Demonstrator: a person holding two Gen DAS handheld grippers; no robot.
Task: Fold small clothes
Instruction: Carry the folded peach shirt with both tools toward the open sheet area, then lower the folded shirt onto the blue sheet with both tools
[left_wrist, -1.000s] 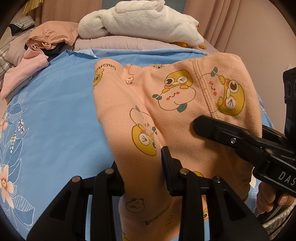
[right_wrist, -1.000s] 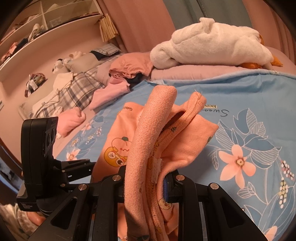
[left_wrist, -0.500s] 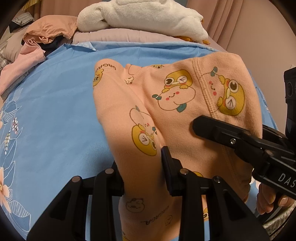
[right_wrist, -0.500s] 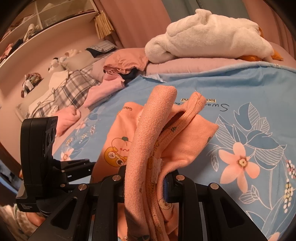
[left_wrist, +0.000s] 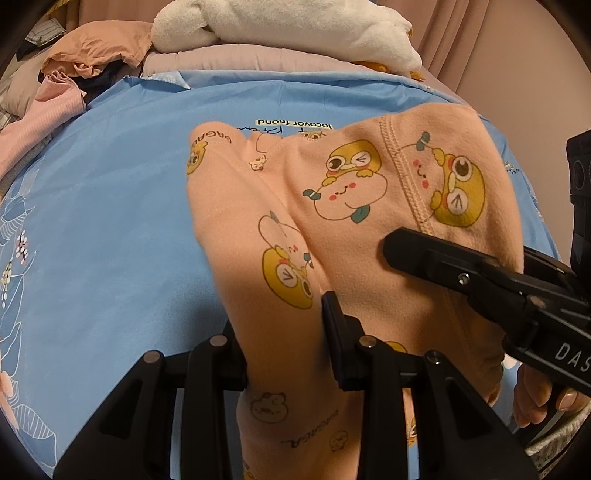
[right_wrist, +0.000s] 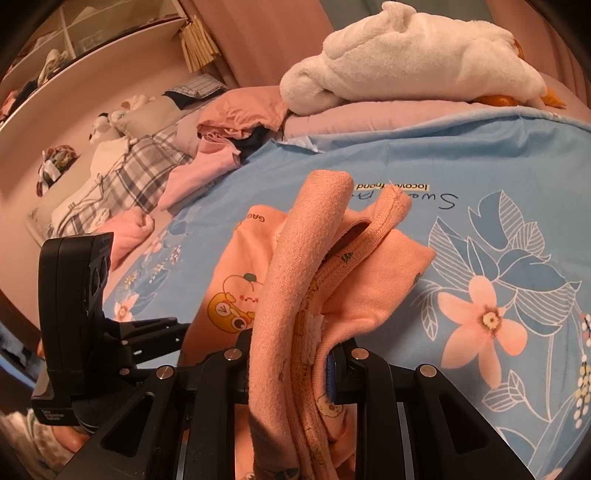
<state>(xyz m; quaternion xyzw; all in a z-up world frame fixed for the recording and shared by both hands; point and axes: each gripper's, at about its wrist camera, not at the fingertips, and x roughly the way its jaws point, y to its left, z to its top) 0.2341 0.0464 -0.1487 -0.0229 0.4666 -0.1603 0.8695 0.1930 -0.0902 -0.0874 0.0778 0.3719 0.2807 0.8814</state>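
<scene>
A small peach garment (left_wrist: 354, 206) printed with yellow cartoon animals hangs doubled over the blue floral sheet (left_wrist: 110, 206). My left gripper (left_wrist: 284, 354) is shut on its folded near edge. My right gripper (right_wrist: 291, 362) is shut on its ribbed waistband end (right_wrist: 295, 280), which stands up in thick folds between the fingers. The right gripper's body also shows in the left wrist view (left_wrist: 480, 280), lying across the garment on the right. The left gripper's body shows in the right wrist view (right_wrist: 74, 295) at the left.
A white plush duck (left_wrist: 280, 26) lies on a lilac quilt (left_wrist: 251, 59) at the far side of the bed. A heap of pink and plaid clothes (right_wrist: 155, 158) lies to the left. Shelves (right_wrist: 92, 44) line the left wall.
Both grippers have carried the garment forward over the sheet; the printed label on the sheet now shows beyond it. Both grips are unchanged.
</scene>
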